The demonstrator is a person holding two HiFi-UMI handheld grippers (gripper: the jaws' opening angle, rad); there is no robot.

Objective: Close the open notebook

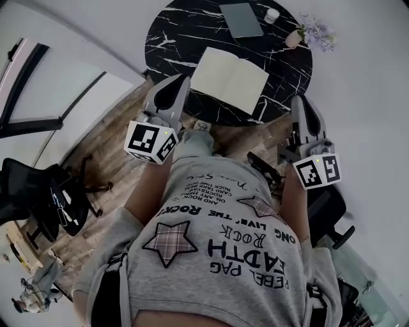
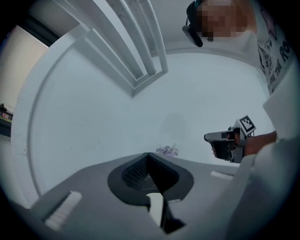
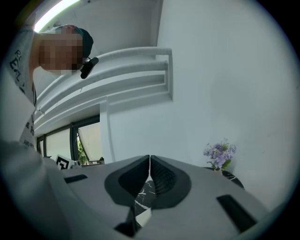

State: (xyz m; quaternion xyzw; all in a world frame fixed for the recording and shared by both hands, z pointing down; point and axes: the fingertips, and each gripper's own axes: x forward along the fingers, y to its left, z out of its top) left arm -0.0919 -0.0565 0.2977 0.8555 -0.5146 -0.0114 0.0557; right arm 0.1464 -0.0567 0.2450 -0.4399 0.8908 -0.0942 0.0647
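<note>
Open notebook (image 1: 230, 80) lies flat on the black marble table (image 1: 172, 38), near side. A grey closed book (image 1: 241, 19) and a flower vase (image 1: 312, 32) sit further back. Left gripper (image 1: 184, 79) and right gripper (image 1: 299, 100) flank the table's near edge, both with jaws together, holding nothing.

The table (image 1: 167, 38) was black marble veined in white. The open notebook (image 1: 230, 80) showed plain cream pages; a closed book (image 1: 241, 19) was grey-green. The flowers (image 1: 317, 32) were lilac, the sweatshirt (image 1: 192, 287) grey with black lettering and plaid stars.
</note>
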